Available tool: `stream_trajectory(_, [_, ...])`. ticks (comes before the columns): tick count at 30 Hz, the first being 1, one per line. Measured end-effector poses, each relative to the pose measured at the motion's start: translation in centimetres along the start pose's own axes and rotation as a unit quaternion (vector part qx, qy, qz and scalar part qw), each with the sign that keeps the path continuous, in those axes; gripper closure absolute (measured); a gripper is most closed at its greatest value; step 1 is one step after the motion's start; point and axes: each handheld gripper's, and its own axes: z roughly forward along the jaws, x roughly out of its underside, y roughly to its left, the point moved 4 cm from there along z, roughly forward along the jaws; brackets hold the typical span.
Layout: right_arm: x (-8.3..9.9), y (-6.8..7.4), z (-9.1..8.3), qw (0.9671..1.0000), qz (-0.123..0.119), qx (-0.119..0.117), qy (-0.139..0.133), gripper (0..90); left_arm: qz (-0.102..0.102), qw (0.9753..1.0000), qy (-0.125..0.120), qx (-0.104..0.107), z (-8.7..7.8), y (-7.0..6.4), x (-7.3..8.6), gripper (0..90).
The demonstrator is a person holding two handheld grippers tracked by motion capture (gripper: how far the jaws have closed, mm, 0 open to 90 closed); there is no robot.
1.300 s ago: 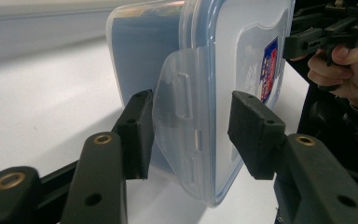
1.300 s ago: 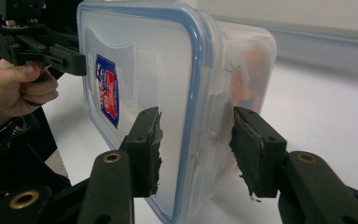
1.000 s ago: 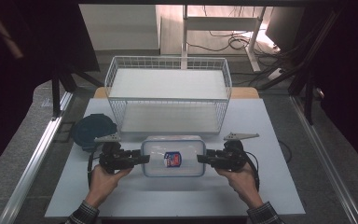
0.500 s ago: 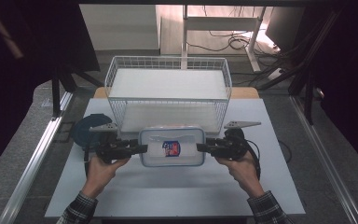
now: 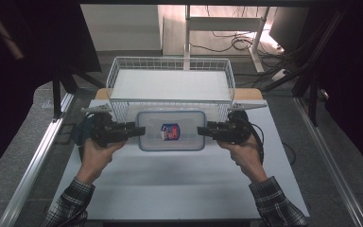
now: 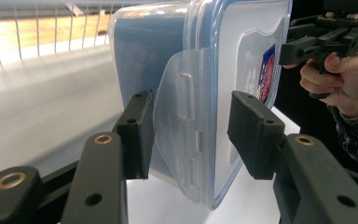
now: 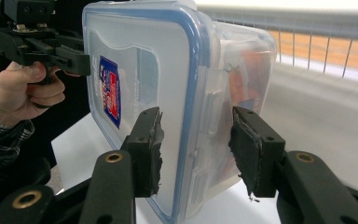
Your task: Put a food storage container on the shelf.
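Observation:
A clear plastic container [image 5: 170, 142] with a blue-rimmed lid and a red and blue label [image 5: 169, 131] hangs above the white table, just in front of the wire basket [image 5: 170, 60]. My left gripper [image 5: 139, 131] is shut on its left end, with the jaws over the side latch [image 6: 182, 116]. My right gripper [image 5: 201, 131] is shut on the right end. In the left gripper view my gripper [image 6: 186, 135] straddles the container [image 6: 214, 56] from lid to base. The right gripper view shows my gripper [image 7: 196, 149] clamping the container [image 7: 168, 70] the same way.
The white wire basket stands at the back of the table [image 5: 170, 189]; its front wall [image 5: 123, 109] is right behind the container. A dark blue object [image 5: 78, 135] lies at the table's left edge under the left hand. Metal rails run along both sides.
Both grippers have carried the container up and away from the person, from the middle of the table to the basket's front wall.

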Motion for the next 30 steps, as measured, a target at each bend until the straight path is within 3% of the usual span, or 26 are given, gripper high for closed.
stream_trajectory(16, [-5.9, 0.3, -0.5, 0.9995, -0.019, 0.008, -0.023, 53.8, 0.014, 0.9996, -0.026, -0.004, -1.5, 0.4, -6.0, 51.1])
stream_trajectory(30, [-10.2, -0.9, -0.3, 0.9990, -0.021, 0.008, -0.037, 53.9, 0.009, 0.9989, -0.046, -0.002, -1.7, 1.7, -10.5, 51.4])
